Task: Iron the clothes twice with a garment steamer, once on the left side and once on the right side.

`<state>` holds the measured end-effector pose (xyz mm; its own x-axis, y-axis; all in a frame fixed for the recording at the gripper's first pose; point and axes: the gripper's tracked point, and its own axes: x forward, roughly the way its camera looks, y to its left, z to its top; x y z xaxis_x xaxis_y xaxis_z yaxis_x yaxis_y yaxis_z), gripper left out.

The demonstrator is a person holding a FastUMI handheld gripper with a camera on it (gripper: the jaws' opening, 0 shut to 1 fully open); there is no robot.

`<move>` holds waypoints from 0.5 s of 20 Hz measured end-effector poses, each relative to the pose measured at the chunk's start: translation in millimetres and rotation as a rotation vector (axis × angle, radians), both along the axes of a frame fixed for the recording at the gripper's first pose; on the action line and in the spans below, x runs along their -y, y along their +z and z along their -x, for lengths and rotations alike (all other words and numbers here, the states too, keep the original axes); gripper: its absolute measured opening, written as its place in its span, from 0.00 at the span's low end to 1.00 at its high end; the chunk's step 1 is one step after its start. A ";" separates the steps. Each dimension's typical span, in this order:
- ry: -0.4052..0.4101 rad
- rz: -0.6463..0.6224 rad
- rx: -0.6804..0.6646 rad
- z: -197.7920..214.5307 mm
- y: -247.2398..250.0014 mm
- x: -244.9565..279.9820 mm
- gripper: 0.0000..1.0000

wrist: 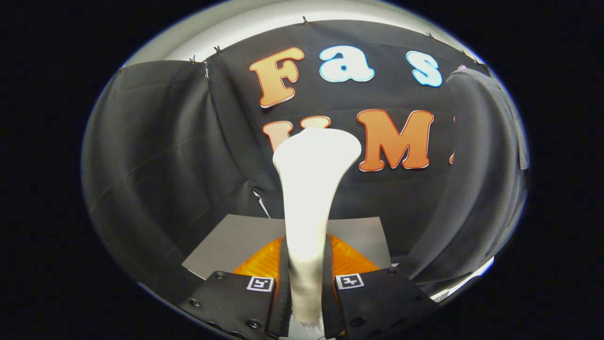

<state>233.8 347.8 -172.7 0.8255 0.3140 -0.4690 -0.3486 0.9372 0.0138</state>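
Jaws clamped on the handle of a smooth white plastic garment steamer (309, 198), the gripper (306, 293) holds it between its fingers, long axis pointing straight ahead, flared head toward the black cloth wall (151, 141). A grey board (236, 241) lies below.

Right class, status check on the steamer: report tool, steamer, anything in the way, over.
Tool shut on steamer, handle between both fingers. Steamer upright, head towards the black cloth wall. Dark garment hangs beyond, off to one side. Nothing blocking.
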 end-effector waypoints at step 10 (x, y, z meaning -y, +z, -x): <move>0.020 -0.075 0.150 83.5 84.9 77.2 0.34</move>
